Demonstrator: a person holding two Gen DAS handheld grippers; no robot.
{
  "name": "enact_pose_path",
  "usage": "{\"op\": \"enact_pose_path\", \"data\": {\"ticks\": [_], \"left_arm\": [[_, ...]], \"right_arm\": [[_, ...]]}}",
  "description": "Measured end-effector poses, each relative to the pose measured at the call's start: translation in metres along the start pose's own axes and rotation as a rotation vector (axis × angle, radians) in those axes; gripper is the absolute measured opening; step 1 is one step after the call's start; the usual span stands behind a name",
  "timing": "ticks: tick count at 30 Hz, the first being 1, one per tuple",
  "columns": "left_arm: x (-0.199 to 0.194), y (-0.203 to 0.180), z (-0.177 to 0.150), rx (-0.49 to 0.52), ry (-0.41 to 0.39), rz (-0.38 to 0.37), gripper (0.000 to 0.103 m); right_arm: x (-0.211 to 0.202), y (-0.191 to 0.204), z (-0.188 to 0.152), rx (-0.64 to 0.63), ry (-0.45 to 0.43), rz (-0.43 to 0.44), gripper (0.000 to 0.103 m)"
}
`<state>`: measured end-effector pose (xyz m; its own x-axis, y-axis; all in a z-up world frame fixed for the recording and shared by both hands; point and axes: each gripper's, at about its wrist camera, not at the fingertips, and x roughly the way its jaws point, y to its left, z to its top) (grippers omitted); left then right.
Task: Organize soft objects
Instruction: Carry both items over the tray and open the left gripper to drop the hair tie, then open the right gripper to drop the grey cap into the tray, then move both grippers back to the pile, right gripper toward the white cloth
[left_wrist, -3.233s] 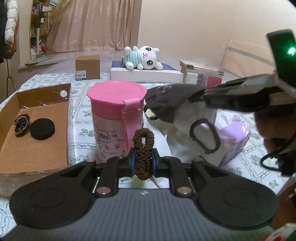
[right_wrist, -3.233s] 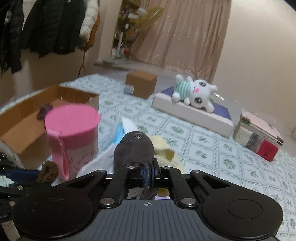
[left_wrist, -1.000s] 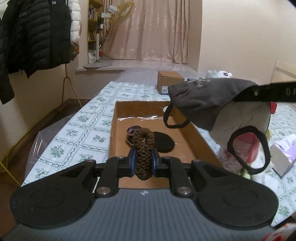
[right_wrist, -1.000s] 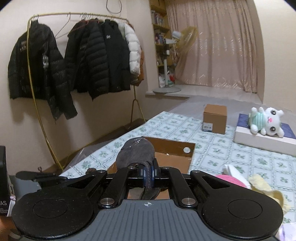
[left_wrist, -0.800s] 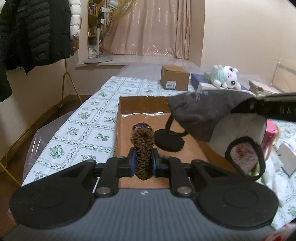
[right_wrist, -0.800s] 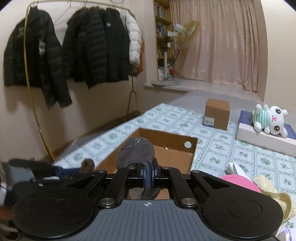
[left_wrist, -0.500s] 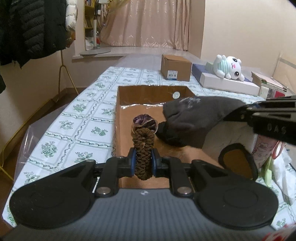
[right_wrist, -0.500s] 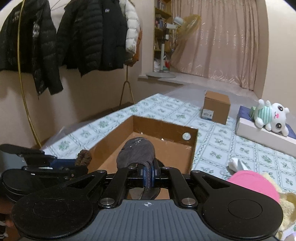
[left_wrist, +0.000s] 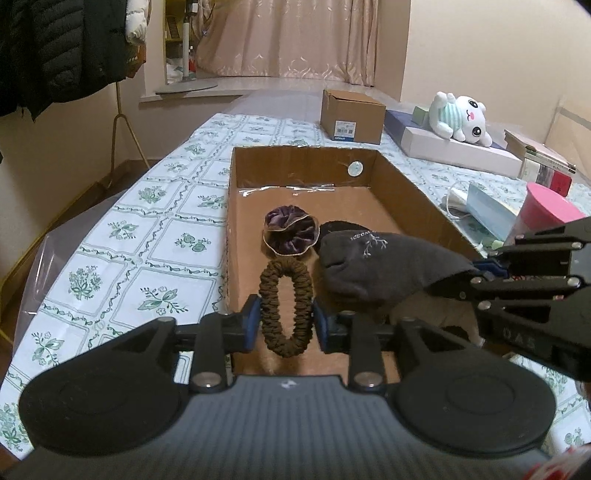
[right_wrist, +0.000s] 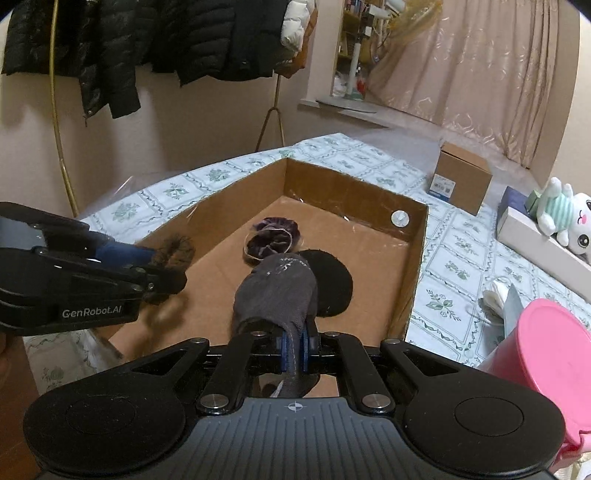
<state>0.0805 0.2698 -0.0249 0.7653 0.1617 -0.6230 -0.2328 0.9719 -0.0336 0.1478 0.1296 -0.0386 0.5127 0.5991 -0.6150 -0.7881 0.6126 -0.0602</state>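
Nearest to us, the left gripper (left_wrist: 286, 319) has just been spreading its jaws around the brown braided scrunchie (left_wrist: 286, 306), which stands as an upright loop between the blue pads; its sides look to brush them, so we judge the pinch nearly let go. It hangs over the near end of the open cardboard box (left_wrist: 413, 184). Beside it, the right gripper (right_wrist: 294, 349) has also just been easing open, yet its pads are close together on a fold of the dark grey face mask (right_wrist: 277, 291) — the cloth droops forward over the box floor.

Both pieces are light, limp and springy; we judge they will drop harmlessly and neither can break. A hold on the scrunchie's band or the mask's edge seam suits best — thin cloth can snag on a pad.

Farther in lie a purple velvet scrunchie (left_wrist: 291, 230) and a black round pad (right_wrist: 328, 282).
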Motion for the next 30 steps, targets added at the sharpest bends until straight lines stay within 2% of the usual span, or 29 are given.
{"op": "enact_pose_path", "data": {"ticks": [1, 2, 3, 11, 18, 22, 27, 30], "left_arm": [[-0.002, -0.001, 0.0, 0.004, -0.002, 0.001, 0.035], [-0.003, -0.001, 0.0, 0.006, -0.005, 0.001, 0.039], [-0.006, -0.001, 0.0, 0.006, -0.007, 0.001, 0.043], [-0.032, -0.002, -0.003, -0.015, -0.036, 0.002, 0.044], [-0.066, -0.015, -0.011, -0.06, -0.055, 0.017, 0.047], [-0.084, -0.03, -0.018, -0.089, -0.062, 0.016, 0.049], [-0.103, -0.056, -0.025, -0.084, -0.072, 0.003, 0.059], [-0.111, -0.073, -0.029, -0.08, -0.072, -0.012, 0.061]], "right_arm": [[-0.003, 0.0, -0.001, 0.0, -0.009, -0.002, 0.022], [-0.007, -0.001, -0.001, -0.002, -0.02, -0.003, 0.043], [-0.011, -0.001, -0.002, -0.002, -0.036, -0.006, 0.058], [-0.051, 0.003, -0.012, -0.045, -0.081, -0.019, 0.059], [-0.101, 0.001, -0.032, 0.001, -0.132, -0.036, 0.059], [-0.132, -0.01, -0.048, 0.076, -0.161, -0.072, 0.059], [-0.167, -0.037, -0.072, 0.186, -0.159, -0.138, 0.059], [-0.187, -0.058, -0.088, 0.253, -0.157, -0.183, 0.059]]}}
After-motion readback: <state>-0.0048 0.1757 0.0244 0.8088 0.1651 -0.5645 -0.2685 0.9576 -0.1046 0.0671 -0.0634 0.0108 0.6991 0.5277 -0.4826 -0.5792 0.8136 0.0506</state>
